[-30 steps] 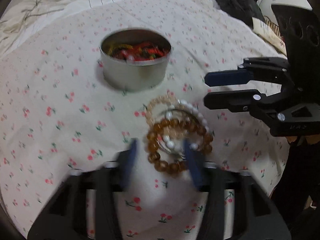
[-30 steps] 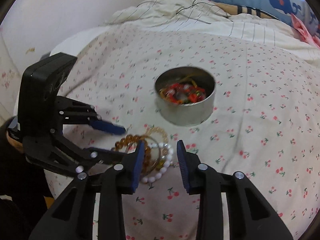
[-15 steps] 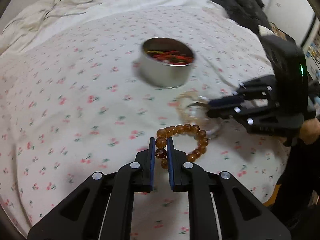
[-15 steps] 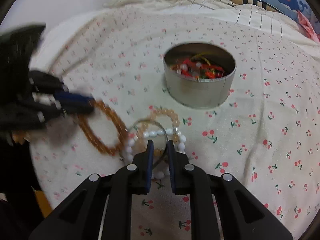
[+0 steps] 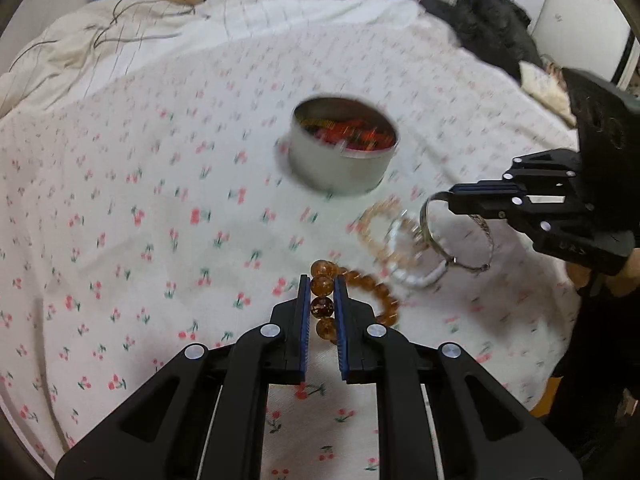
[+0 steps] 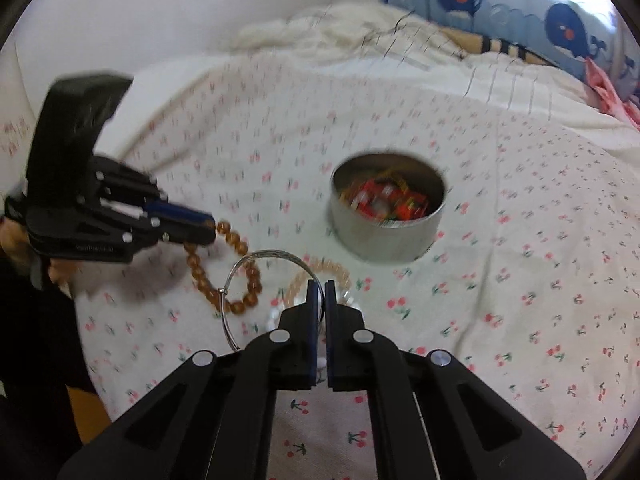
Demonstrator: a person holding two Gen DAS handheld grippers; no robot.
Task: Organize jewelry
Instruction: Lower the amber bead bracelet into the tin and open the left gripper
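holding two pieces at once, both lifted clear of the pile. left gripper [image 5: 322, 304] closing its fingers nearly together on the amber bead bracelet [image 5: 362, 292], pinching a bead or two while the rest of the loop is dangling toward the cherry-print bedspread [image 5: 160, 208]. right gripper [image 6: 319, 300] pressing its fingers almost shut on the thin silver bangle [image 6: 256, 276], gripping it by the rim with the hoop standing out to the left of the tips.

sitting a little beyond both tools: the round metal tin [image 5: 340, 160], upright and open-topped, already carrying a tangle of red and yellow pieces inside, too blurred for telling apart.

lying on the bedspread between the tin and the grippers: a pale peach bead bracelet [image 5: 384, 228] and a white pearl bracelet [image 5: 416, 272], overlapping each other, neither being gripped.

judging progress: part done, going by the pieces already in the tin; two more picked up but not yet delivered, both hanging short of the rim; two more waiting on the cloth. remaining, most likely: carrying the amber loop and the bangle over the tin, releasing them inside, then coming back for the peach and pearl ones. watching for the dangling amber loop catching on the tin's wall.
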